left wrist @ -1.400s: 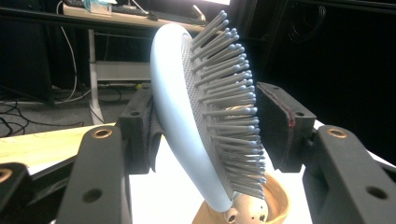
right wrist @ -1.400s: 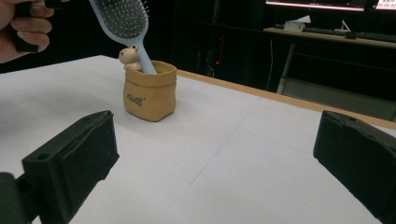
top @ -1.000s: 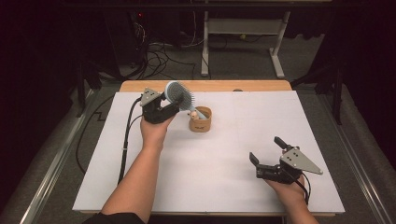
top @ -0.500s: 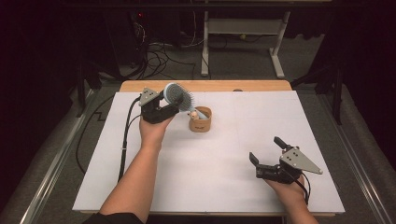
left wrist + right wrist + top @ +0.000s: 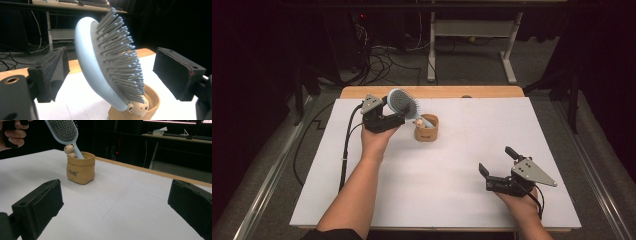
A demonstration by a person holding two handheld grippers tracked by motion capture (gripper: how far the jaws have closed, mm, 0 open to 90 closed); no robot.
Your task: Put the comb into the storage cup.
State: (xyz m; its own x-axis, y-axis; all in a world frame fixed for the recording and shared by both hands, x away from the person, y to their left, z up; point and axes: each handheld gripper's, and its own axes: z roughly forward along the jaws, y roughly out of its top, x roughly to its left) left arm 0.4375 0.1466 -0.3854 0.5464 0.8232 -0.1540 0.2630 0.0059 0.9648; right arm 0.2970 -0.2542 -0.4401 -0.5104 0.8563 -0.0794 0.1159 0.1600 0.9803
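Hairbrush (image 5: pixel 100 62): pale blue, handle down in tan pot (image 5: pixel 426 129), head tilted up between left gripper's (image 5: pixel 384 120) pads, touching neither.
Left gripper view: bristles with ball tips; small bear figure (image 5: pixel 138 107) at pot rim, just below brush head.
Right gripper view: dark print on pot front (image 5: pixel 73 172), too small to read.
Left gripper: jaws just been opening, now wide either side of brush head, nothing held.
Right gripper (image 5: pixel 499 172): jaws spread wide, empty, low over white table (image 5: pixel 447 200), well apart from pot.
Hands: left forearm stretched forward, right hand near table edge.
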